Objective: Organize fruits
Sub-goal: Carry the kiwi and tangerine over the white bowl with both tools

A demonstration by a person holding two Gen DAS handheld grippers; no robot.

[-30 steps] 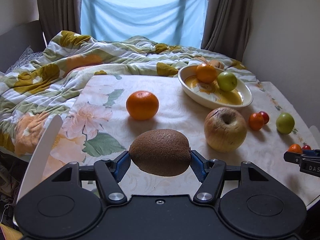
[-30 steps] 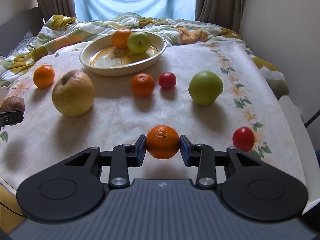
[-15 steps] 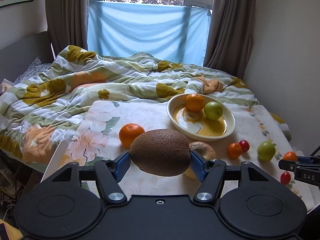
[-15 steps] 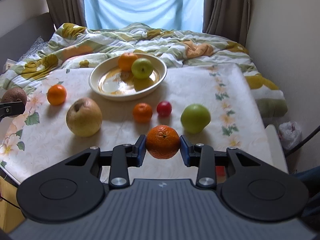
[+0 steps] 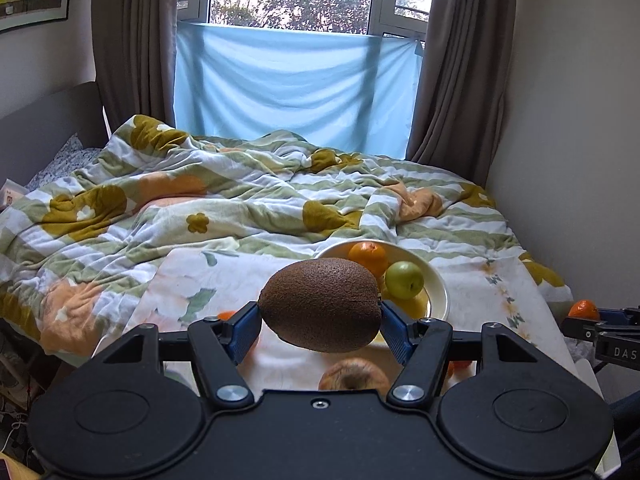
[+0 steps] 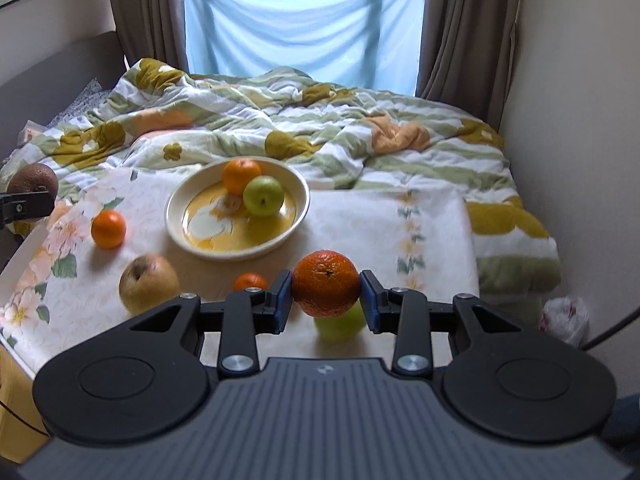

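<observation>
My left gripper [image 5: 320, 320] is shut on a brown kiwi [image 5: 320, 305] and holds it high above the table. My right gripper [image 6: 326, 300] is shut on a small orange mandarin [image 6: 326, 283], also lifted. A cream bowl [image 6: 208, 248] on the floral tablecloth holds an orange [image 6: 241, 176] and a green apple [image 6: 263, 195]. On the cloth lie an orange [image 6: 108, 229], a yellow-brown apple [image 6: 148, 283], a small mandarin [image 6: 249, 281] and a green apple [image 6: 340, 324], partly hidden behind my right gripper. The kiwi also shows at the left edge of the right wrist view [image 6: 34, 179].
The table [image 6: 432, 240] stands against a bed with a rumpled flowered blanket [image 6: 320, 120]. A wall [image 6: 580, 120] runs along the right side. A white plastic bag [image 6: 564, 318] lies on the floor at the right. Curtains and a window are behind the bed.
Both grippers have risen and pulled back from the table, each still holding its fruit. The fruits on the cloth now look smaller and lower in both views.
</observation>
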